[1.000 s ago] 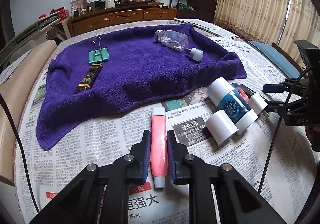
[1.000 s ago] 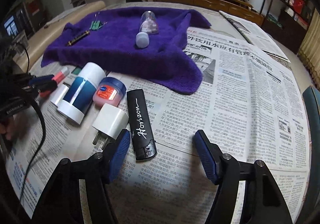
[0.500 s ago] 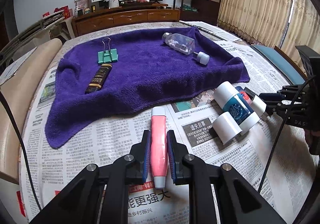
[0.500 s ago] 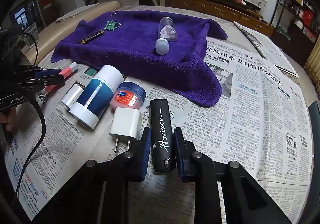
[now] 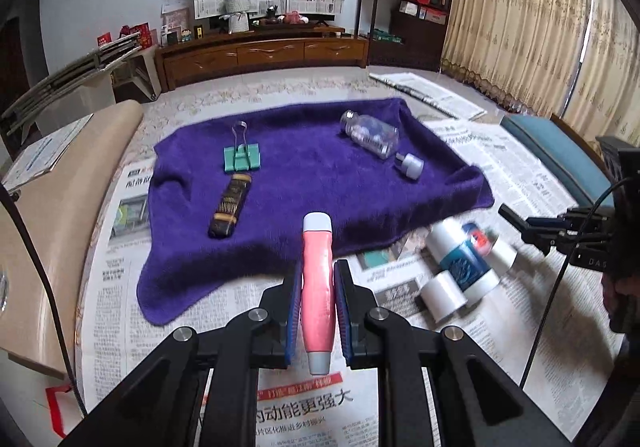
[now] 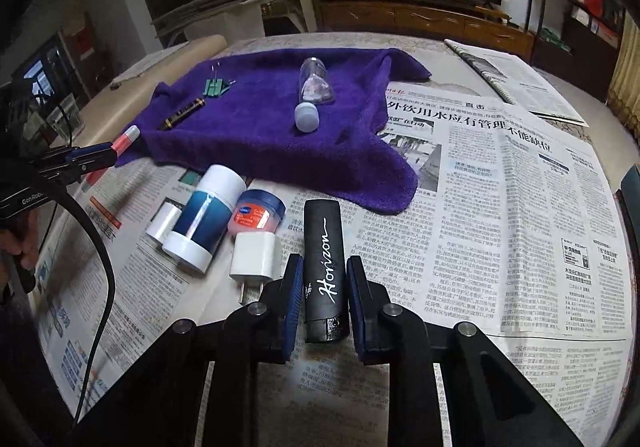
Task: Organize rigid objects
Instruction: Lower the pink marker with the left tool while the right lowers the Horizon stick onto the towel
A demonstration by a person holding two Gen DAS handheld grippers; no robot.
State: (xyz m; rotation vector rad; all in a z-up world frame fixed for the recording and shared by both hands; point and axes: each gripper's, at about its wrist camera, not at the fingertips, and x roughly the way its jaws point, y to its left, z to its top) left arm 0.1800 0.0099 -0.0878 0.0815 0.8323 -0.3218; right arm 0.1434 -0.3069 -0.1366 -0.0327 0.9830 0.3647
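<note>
Newspapered table, purple towel | left gripper clamps pink tube, now lifted | right gripper newly closed on black lighter (was open) | both ready for towel

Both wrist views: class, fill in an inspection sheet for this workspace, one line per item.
Surface: newspaper covers the table; purple towel spread on it.
Job's things: pink tube, black Horizon tube; on the towel, binder clip, dark tube, clear bottle.
Clutter: white charger, blue-white stick, small jar.
Grippers: left gripper clamps the pink tube; right gripper clamps the Horizon tube.
Cables: black cable.
Surroundings: wooden cabinet, curtains.
</note>
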